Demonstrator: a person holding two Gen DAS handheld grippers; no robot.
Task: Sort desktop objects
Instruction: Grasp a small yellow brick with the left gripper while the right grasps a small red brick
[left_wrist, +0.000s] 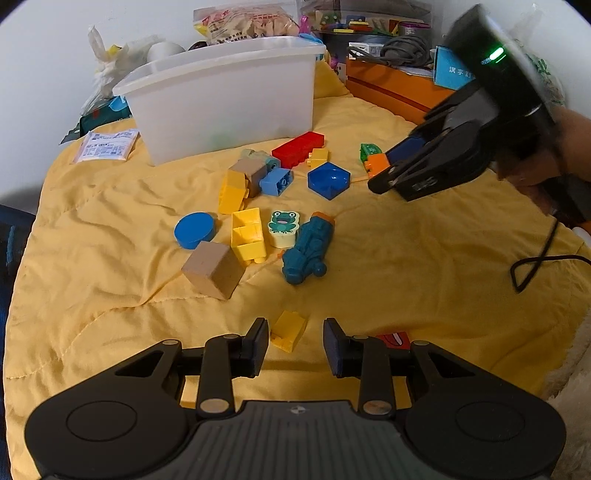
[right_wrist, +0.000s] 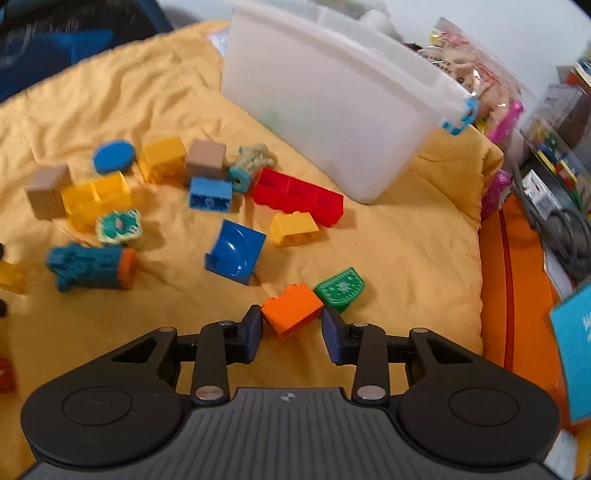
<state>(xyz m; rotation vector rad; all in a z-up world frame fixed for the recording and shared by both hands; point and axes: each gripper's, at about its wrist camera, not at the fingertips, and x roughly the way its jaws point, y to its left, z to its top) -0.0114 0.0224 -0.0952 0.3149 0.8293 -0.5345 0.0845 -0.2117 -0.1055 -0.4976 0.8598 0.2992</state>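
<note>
a home, likely a bedroom or playroom: a rumpled yellow quilted blanket (left_wrist: 110, 221) strewn with plastic toy building blocks (left_wrist: 297, 148), a translucent white plastic storage bin (left_wrist: 221, 99), and cluttered shelves of boxed toys (left_wrist: 354, 22) behind.

Left gripper (left_wrist: 295, 345): matte black linkage arms, silver pivot screws, dark blue pads, ribbed grey base. Right gripper (right_wrist: 291, 332): same build; green light, black cable at 3 o'clock.
</note>
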